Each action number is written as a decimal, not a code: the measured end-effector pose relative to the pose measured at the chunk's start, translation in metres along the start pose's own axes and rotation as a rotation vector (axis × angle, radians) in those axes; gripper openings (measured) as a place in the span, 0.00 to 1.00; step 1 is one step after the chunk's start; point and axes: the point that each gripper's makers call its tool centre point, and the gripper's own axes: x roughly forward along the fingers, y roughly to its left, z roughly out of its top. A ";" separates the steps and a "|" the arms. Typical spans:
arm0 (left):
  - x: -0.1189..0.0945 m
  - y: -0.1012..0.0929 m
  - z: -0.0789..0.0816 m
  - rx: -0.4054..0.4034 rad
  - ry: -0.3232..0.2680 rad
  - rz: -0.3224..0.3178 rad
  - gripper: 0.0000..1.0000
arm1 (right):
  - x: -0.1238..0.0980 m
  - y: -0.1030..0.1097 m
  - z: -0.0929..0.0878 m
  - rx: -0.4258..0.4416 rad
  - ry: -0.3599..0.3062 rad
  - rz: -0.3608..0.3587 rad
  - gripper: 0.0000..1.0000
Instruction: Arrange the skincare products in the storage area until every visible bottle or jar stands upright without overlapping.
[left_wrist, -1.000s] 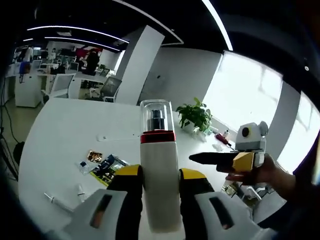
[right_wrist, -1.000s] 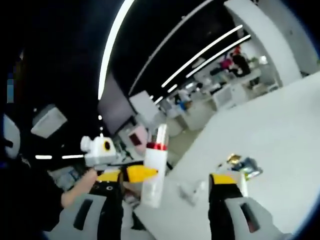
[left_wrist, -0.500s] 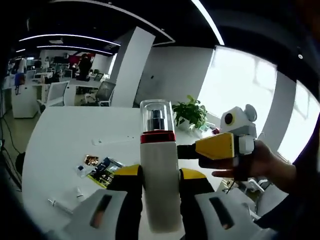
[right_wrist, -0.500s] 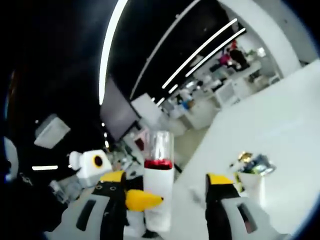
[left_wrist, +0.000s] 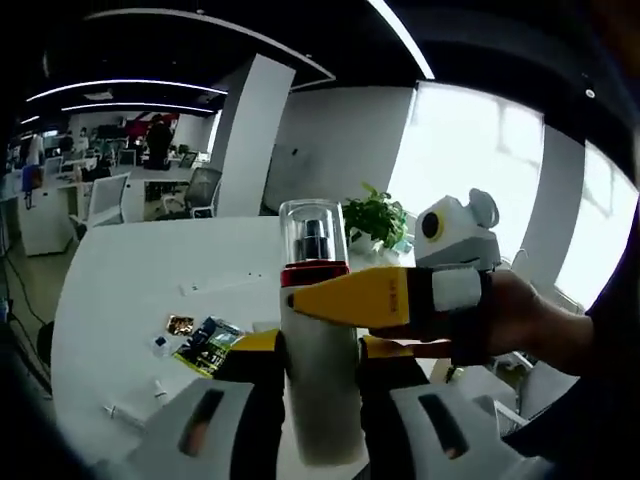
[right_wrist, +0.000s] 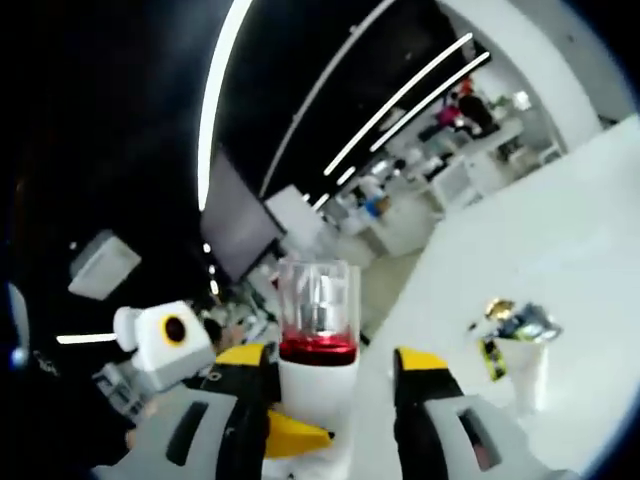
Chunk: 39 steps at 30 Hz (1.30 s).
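bare table (left_wrist: 140, 275), sachets (left_wrist: 205, 338) near bottle (left_wrist: 318, 380)

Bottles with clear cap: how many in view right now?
1. A white bottle with a red collar and clear cap, held up off the white table between the left gripper jaws, with the right gripper closing in around it. Others may sit outside both views.

— What lay on the white table (left_wrist: 130, 270)?
— Colourful packets (left_wrist: 205, 338) near its edge, and a potted plant (left_wrist: 375, 218) stood at the far side by the window (left_wrist: 470, 170).
— And beyond?
— Office chairs (left_wrist: 205, 185).
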 end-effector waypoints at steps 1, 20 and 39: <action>-0.001 0.000 -0.001 0.008 0.003 0.000 0.23 | 0.000 0.001 -0.001 -0.002 0.003 0.000 0.44; -0.008 -0.026 0.002 0.068 -0.015 -0.026 0.24 | -0.018 0.028 0.003 -0.166 -0.040 0.011 0.23; -0.034 -0.075 0.014 0.158 -0.046 -0.340 0.41 | -0.058 0.098 0.014 -0.500 0.074 0.378 0.22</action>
